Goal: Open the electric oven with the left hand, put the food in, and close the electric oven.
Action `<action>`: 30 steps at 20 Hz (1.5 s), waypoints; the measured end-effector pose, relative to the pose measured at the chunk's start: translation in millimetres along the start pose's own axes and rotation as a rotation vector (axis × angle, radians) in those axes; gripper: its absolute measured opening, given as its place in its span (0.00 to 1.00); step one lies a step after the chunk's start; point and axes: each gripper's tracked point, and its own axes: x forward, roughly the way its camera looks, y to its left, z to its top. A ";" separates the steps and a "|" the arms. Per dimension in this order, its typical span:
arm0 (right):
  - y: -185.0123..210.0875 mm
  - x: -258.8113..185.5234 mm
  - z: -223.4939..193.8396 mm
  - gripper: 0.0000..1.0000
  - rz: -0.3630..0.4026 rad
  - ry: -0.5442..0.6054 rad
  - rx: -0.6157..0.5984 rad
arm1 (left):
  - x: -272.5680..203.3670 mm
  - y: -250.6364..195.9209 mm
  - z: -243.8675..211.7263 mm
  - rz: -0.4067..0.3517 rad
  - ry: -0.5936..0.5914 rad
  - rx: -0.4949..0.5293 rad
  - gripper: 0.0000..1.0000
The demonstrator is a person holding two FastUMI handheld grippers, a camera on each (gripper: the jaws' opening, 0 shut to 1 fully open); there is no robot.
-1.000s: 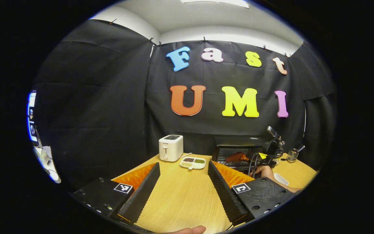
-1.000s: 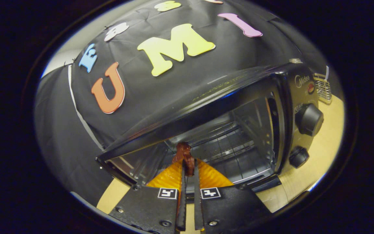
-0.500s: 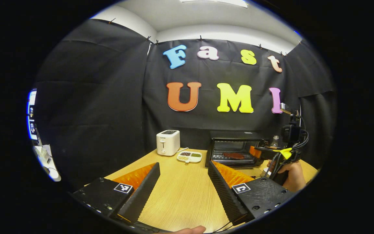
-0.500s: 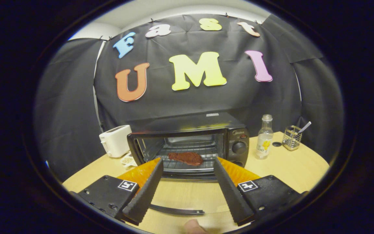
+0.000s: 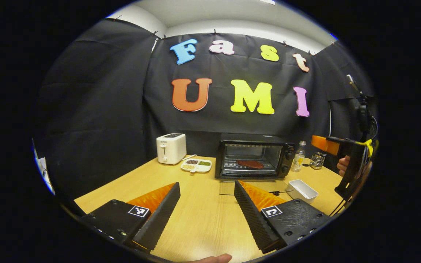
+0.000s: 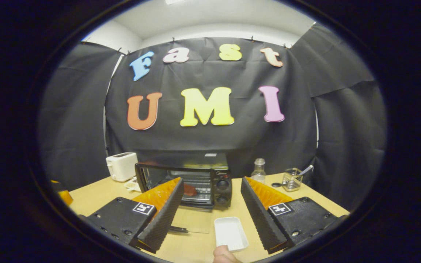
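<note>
- The left gripper [image 5: 205, 208] is hovering over the table [image 5: 203, 223], fingers spread wide, gripping nothing.
- The right gripper [image 6: 210, 208] is gaping likewise, empty.
- The food [image 5: 250, 164] is lying inside the open oven [image 5: 252, 155], at one o'clock in the left gripper view.

- The right gripper [image 6: 210, 210] is up over the wooden table [image 6: 305, 195] with its two fingers wide apart, holding nothing.
- The black oven [image 6: 185, 180] has its door [image 6: 192, 223] down flat.
- A brown piece of meat [image 6: 189, 190] lies on the rack inside.
- An empty white tray [image 6: 230, 233] sits just in front of the oven.
- A white toaster [image 6: 121, 166] stands to the oven's left.
- A clear bottle [image 6: 258, 171] and a wire basket [image 6: 292, 179] stand to its right.
</note>
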 end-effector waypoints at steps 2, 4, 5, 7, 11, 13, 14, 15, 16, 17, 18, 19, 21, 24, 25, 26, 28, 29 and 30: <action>-21.3 -15.0 21.9 0.99 -0.021 -0.038 0.012 | 17.5 -20.0 -15.5 -0.049 0.022 0.029 0.95; -52.5 -30.3 46.5 0.98 -0.074 -0.082 -0.009 | 34.3 -33.9 -35.7 -0.074 0.054 0.055 0.95; -65.4 -39.3 55.6 0.98 -0.099 -0.099 -0.013 | 46.6 -48.0 -49.9 -0.091 0.079 0.055 0.95; -84.1 -56.7 67.6 0.98 -0.121 -0.113 -0.004 | 57.6 -71.1 -72.8 -0.142 0.133 0.038 0.95; -103.4 -82.4 78.6 0.98 -0.119 -0.114 0.005 | 77.5 -107.1 -104.5 -0.215 0.221 0.018 0.96; -115.5 -93.2 85.3 0.99 -0.132 -0.121 -0.017 | 84.8 -120.3 -111.8 -0.227 0.238 0.036 0.96; -120.3 -99.9 89.5 0.97 -0.135 -0.127 -0.026 | 89.0 -127.0 -114.0 -0.235 0.243 0.047 0.96; -123.5 -107.1 92.3 0.98 -0.138 -0.135 -0.033 | 92.3 -133.3 -116.4 -0.242 0.248 0.058 0.95; -128.0 -112.3 95.7 0.98 -0.144 -0.144 -0.037 | 95.8 -139.2 -117.7 -0.248 0.251 0.064 0.95; -130.5 -116.9 97.4 0.99 -0.145 -0.151 -0.037 | 101.3 -146.2 -120.4 -0.255 0.258 0.066 0.96; -132.2 -121.6 99.0 0.99 -0.144 -0.157 -0.035 | 105.8 -151.2 -123.4 -0.260 0.268 0.065 0.96; -133.7 -125.9 98.8 0.99 -0.141 -0.162 -0.034 | 110.0 -154.4 -127.5 -0.258 0.279 0.067 0.96; -137.3 -132.2 100.1 0.99 -0.136 -0.172 -0.041 | 120.5 -155.4 -133.0 -0.233 0.299 0.081 0.96; -149.9 -140.5 102.8 0.98 -0.153 -0.187 -0.033 | 141.8 -151.3 -142.1 -0.181 0.330 0.072 0.96; -150.1 -143.3 103.3 0.98 -0.150 -0.189 -0.029 | 136.5 -153.4 -144.1 -0.168 0.367 0.070 0.95; -151.9 -146.1 105.0 0.98 -0.149 -0.192 -0.025 | 136.2 -156.3 -145.4 -0.167 0.372 0.076 0.94; -157.1 -151.5 106.5 0.98 -0.154 -0.201 -0.024 | 137.1 -154.9 -142.8 -0.169 0.364 0.088 0.95; -157.2 -153.5 106.2 0.98 -0.155 -0.204 -0.027 | 136.2 -154.0 -142.7 -0.168 0.364 0.089 0.95; -157.0 -156.3 107.2 0.98 -0.153 -0.205 -0.029 | 136.4 -153.3 -141.9 -0.167 0.362 0.089 0.95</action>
